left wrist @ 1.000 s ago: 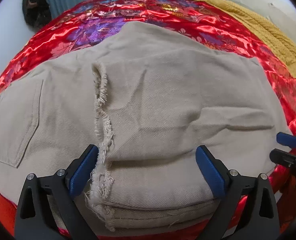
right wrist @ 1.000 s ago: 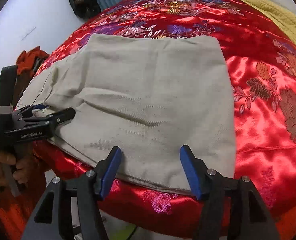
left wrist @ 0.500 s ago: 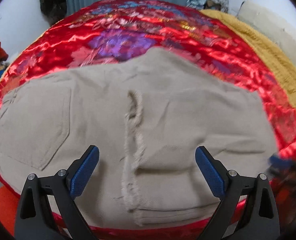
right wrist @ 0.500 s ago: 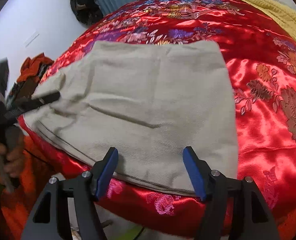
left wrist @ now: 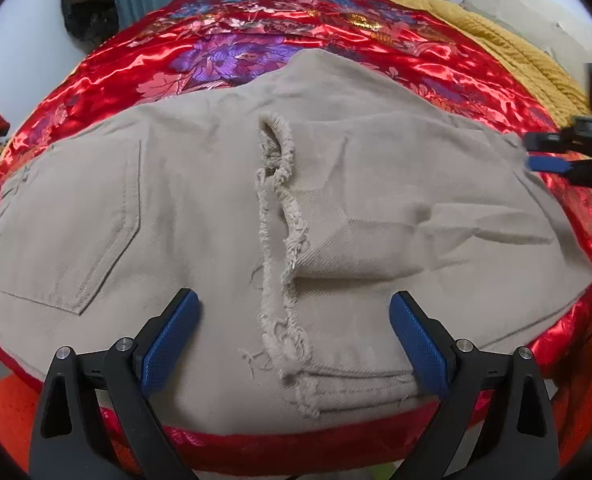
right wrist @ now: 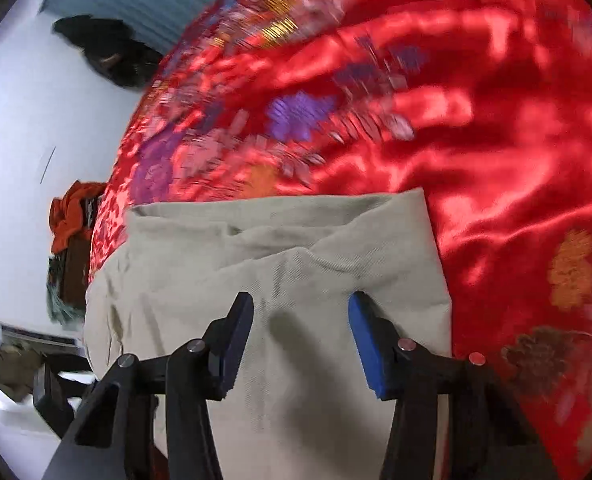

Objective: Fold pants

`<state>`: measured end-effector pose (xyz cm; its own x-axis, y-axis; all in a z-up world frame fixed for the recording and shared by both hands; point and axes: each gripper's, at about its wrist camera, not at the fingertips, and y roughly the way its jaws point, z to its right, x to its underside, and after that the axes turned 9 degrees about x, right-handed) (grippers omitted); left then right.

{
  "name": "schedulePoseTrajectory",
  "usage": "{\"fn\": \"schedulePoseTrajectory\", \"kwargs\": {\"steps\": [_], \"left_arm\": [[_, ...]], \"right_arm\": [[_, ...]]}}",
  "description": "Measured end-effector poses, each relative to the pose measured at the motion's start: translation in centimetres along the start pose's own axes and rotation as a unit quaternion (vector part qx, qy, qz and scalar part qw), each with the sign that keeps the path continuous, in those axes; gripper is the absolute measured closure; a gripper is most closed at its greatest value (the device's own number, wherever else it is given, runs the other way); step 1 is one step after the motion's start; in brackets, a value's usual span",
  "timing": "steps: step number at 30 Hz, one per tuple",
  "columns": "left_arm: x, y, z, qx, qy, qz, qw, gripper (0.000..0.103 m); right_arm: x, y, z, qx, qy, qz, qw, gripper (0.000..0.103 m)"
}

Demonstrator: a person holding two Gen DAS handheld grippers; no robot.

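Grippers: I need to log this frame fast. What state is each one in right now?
Left gripper: open, holding nothing, over the pants.
Right gripper: jaws closing around a raised fold of the pants, not yet clamped.

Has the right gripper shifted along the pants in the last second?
Yes. The right gripper, jaws closing over the cloth, has left the near edge of the pants for their far right corner, toward the yellow blanket in the left wrist view.

Satin glare; right view motion-blurred
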<state>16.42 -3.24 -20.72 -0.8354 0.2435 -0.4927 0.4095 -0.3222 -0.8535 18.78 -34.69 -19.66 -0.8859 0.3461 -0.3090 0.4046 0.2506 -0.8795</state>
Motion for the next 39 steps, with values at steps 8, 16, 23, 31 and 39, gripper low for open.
{"fn": "schedulePoseTrajectory", "kwargs": {"steps": [8,16,23,31,39], "left_arm": [[0.1,0.4,0.3,-0.003,-0.001,0.000,1.0000,0.006],[2.2,-3.6,-1.0,0.035,-0.018,0.031,0.9988,0.006],[2.4,-6.4,-3.7,0.037,-0.069,0.068,0.9946,0.006],[2.5,-6.2,-4.2,0.027,-0.072,0.068,0.9947,0.006],[2.1,-7.1,-6.4,0.037,-0.121,0.083,0.9885,0.006]], "right_arm": [[10.5,-2.2,0.2,-0.017,-0.031,-0.043,0.998,0.052],[11.0,-7.0,-4.5,0.058,-0.104,0.125,0.985,0.051],[12.2,-0.6,-3.8,0.097,-0.113,0.071,0.986,0.039],[13.0,-0.4,-4.2,0.105,-0.134,0.080,0.982,0.033],[13.6,-0.4,-4.3,0.114,-0.149,0.093,0.978,0.027]]}}
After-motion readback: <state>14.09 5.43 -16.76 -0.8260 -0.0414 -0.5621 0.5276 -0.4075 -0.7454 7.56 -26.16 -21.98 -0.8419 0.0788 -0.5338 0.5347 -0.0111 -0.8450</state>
